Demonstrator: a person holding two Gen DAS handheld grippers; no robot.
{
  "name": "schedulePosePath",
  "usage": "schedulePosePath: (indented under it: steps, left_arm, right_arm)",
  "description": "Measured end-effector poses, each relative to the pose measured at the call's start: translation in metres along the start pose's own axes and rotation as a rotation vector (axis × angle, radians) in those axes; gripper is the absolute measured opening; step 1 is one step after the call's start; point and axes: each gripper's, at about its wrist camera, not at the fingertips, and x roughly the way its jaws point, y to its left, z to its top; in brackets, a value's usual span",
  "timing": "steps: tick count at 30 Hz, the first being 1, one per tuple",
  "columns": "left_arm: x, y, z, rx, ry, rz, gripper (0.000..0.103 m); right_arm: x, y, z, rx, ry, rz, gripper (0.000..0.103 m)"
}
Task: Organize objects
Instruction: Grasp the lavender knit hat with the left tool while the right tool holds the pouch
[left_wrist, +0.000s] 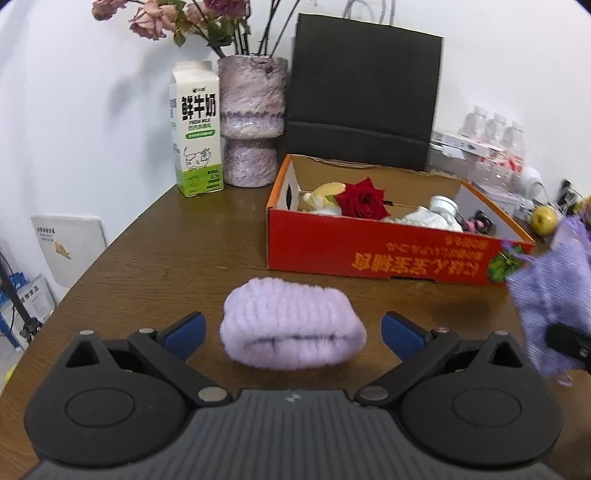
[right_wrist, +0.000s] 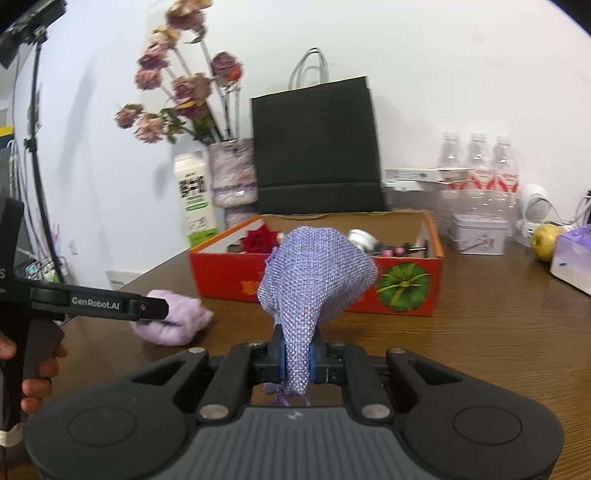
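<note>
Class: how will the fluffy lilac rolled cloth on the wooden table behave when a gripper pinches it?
The fluffy lilac rolled cloth looks soft, so it will probably squash. Being loosely folded, it may unroll and droop. It seems light and unlikely to slip.

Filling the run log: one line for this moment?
left gripper: open, fluffy lilac roll between jaws, untouched | right gripper: shut on purple mesh pouch | red box: behind both
</note>
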Motion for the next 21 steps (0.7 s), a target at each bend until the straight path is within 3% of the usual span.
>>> schedulePosePath:
  steps: [6, 16, 18, 21]
  left_arm:
    - [0.028, -0.005, 0.0, -0.045, 0.013, 0.076, 0.103]
    - [0.065, -0.002, -0.009, -0.083, 0.085, 0.088, 0.103]
    - [0.062, -0.001, -0.01, -0.093, 0.075, 0.076, 0.096]
    - [0.057, 0.0, -0.01, -0.098, 0.058, 0.07, 0.073]
  right_arm:
    - [0.001, -0.023, 0.001, 0.016, 0.008, -0.027, 0.01]
    - [0.003, -0.03, -0.001, 0.027, 0.022, -0.028, 0.01]
    - [0.003, -0.028, -0.002, 0.023, 0.022, -0.029, 0.01]
    - [0.003, -0.025, -0.003, 0.011, 0.02, -0.03, 0.01]
